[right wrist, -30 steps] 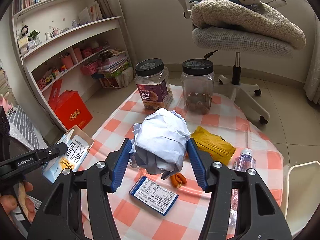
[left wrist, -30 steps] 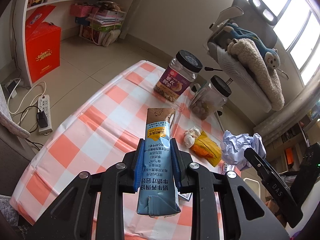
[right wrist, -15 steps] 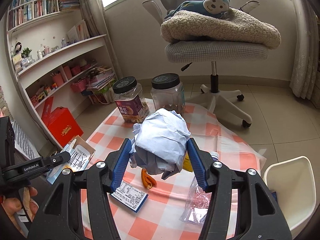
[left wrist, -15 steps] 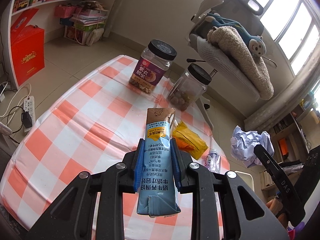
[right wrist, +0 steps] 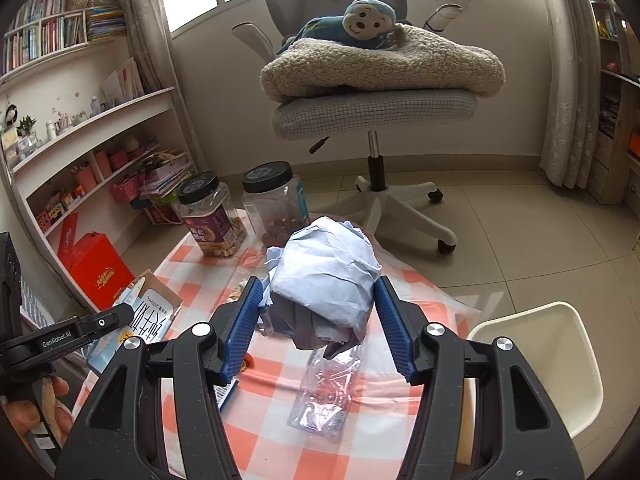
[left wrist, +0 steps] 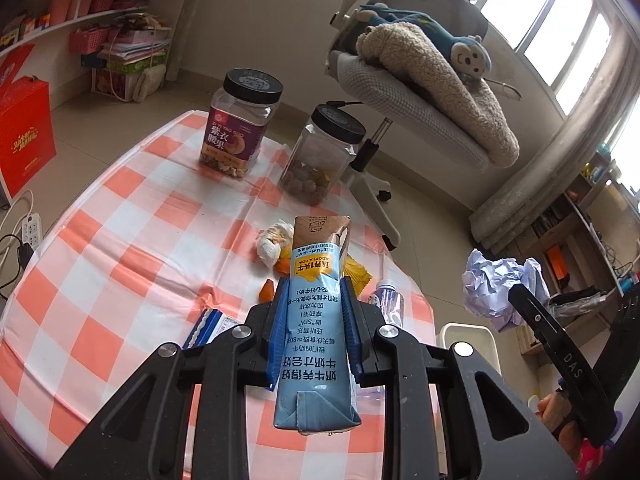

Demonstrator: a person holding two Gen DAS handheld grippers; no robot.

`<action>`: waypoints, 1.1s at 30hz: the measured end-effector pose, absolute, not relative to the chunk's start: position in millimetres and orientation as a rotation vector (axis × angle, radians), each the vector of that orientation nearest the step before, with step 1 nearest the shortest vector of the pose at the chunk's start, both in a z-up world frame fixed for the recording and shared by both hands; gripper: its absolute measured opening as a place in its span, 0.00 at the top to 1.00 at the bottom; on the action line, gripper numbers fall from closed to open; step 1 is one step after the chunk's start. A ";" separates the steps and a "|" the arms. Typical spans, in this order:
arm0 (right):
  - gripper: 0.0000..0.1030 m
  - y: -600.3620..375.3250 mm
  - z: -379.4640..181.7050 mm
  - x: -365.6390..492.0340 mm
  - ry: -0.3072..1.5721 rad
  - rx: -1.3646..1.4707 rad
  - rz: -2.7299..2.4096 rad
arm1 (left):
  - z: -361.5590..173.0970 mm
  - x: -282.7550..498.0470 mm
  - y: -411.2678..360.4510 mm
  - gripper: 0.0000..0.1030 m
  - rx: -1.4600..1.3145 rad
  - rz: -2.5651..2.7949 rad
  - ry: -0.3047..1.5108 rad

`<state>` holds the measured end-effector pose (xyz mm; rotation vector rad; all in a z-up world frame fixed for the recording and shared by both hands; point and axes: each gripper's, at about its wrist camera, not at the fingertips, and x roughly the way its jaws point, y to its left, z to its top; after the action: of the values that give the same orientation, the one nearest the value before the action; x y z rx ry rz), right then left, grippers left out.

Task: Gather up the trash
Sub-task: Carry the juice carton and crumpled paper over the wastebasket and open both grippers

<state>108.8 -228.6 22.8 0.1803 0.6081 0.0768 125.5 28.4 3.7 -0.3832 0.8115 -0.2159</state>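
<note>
Left gripper clenching a tall light-blue milk carton, holding it above the orange-and-white checked tablecloth. Right gripper squeezing a crumpled pale-blue paper ball. Lying below at six o'clock: a crushed clear plastic bottle. Sitting at four o'clock, just beside the table: possibly a white plastic bin, only partly showing. Standing at eleven o'clock: two black-lidded clear jars.
</note>
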 end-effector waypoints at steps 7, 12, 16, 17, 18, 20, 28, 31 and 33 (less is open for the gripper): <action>0.47 -280.5 26.8 95.9 0.594 0.217 -0.030 | -2.5 125.5 -17.2 0.75 -0.378 -0.281 0.847; 0.47 -327.7 25.5 83.3 0.597 0.254 -0.125 | 1.1 122.7 -60.6 0.75 -0.344 -0.334 0.857; 0.46 -363.0 24.1 69.6 0.584 0.280 -0.198 | 6.8 121.6 -96.7 0.75 -0.316 -0.381 0.856; 0.46 -371.7 24.0 65.6 0.579 0.286 -0.216 | 7.7 121.2 -106.1 0.75 -0.310 -0.394 0.857; 0.46 -379.0 24.1 62.1 0.574 0.292 -0.231 | 8.5 120.7 -115.8 0.75 -0.304 -0.407 0.859; 0.45 -395.3 24.0 54.6 0.565 0.310 -0.257 | 9.6 119.4 -135.7 0.75 -0.289 -0.433 0.864; 0.17 -454.1 29.6 23.6 0.494 0.435 -0.372 | 9.4 111.6 -211.5 0.75 -0.222 -0.527 0.885; 0.14 -473.9 30.7 14.5 0.476 0.479 -0.402 | 8.8 108.4 -235.9 0.75 -0.202 -0.555 0.893; 0.12 -485.1 30.0 9.1 0.467 0.509 -0.430 | 8.6 107.1 -250.6 0.75 -0.190 -0.572 0.898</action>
<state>9.1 -485.1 30.0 0.5090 0.4668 -0.4300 107.1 -250.6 8.6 -0.1900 0.8977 -0.5720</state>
